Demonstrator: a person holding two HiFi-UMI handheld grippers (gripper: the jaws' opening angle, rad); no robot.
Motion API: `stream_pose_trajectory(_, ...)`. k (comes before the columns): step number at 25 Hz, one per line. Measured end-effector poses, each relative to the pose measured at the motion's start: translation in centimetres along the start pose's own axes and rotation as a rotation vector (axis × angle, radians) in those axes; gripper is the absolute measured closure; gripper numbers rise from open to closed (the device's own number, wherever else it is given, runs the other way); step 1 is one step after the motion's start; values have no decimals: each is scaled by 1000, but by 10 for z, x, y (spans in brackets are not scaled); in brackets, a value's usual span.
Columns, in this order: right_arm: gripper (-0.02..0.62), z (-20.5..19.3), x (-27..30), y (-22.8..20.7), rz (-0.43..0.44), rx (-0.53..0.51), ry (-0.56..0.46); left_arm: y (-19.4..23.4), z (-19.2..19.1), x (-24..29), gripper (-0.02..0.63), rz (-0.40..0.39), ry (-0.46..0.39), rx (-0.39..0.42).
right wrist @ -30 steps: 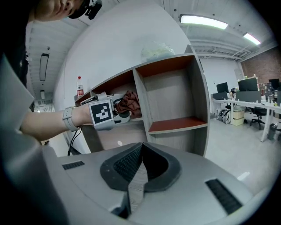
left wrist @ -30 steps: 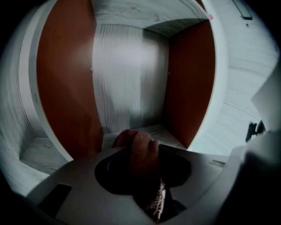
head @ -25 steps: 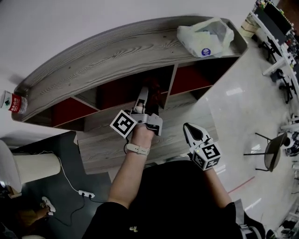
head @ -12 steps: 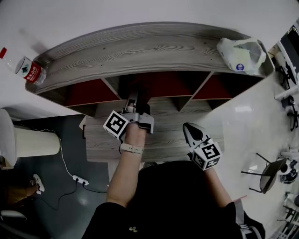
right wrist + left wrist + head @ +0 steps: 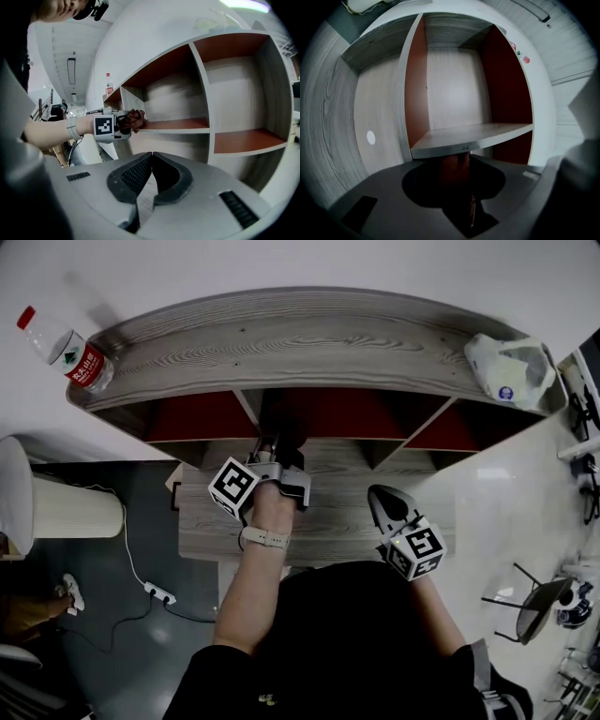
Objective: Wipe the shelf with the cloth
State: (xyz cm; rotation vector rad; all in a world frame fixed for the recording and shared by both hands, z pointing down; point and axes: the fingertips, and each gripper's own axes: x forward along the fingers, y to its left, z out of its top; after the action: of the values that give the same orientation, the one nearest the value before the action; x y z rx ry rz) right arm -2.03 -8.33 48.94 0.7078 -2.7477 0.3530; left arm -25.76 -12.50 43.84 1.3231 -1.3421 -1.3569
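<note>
since a second ago the head view has swung round: the shelf [image 5: 309,338] now lies level across the picture, and the bottle [image 5: 75,351] has come from the shelf's far left end up to its upper left corner. the left gripper [image 5: 270,448] has stayed at the shelf's middle opening.

two grippers, one cloth, one shelf unit, one bottle and one plastic bag are in sight. nearest, the right gripper [image 5: 382,502] is held close to the torso, pointing at the shelf but well short of it; its tongs are pressed together with nothing between them. the left forearm reaches straight out towards the shelf, with one watch [image 5: 264,539] on the wrist and the hand [image 5: 272,507] wrapped round the left gripper. those tongs are clamped on the dark red cloth [image 5: 454,168], which sits bunched against the front edge of a shelf board.

three red-backed openings show under the shelf's grey top. the one bottle, red-labelled and red-capped, lies on the top's left end. the one white plastic bag [image 5: 511,371] rests on its right end.
</note>
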Motion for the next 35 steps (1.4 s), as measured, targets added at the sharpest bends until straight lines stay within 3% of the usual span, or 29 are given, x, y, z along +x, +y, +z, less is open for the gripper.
stream_pose_trajectory(4, 597, 2, 4, 4, 8, -9, 0, -6, 0, -2, 471, -7, 12, -8)
stream_pose_trajectory(9, 597, -1, 3, 3, 8, -8, 8, -41, 2, -3, 471, -90, 3, 13)
stream_pose_trajectory(20, 597, -1, -4, -9, 3, -19, 17, -131, 12, -9, 471, -321, -139, 133)
stream_pose_trajectory(23, 597, 1, -4, -13, 8, -22, 14, -139, 14, -7, 472, -361, -191, 149)
stream_pose_trajectory(28, 598, 3, -3, -21, 15, -24, 13, -134, 17, 4, 472, -390, -285, 126)
stream_pose_trajectory(35, 598, 6, -5, -37, 9, -17, 9, -118, 24, 32, 472, -351, -377, 95)
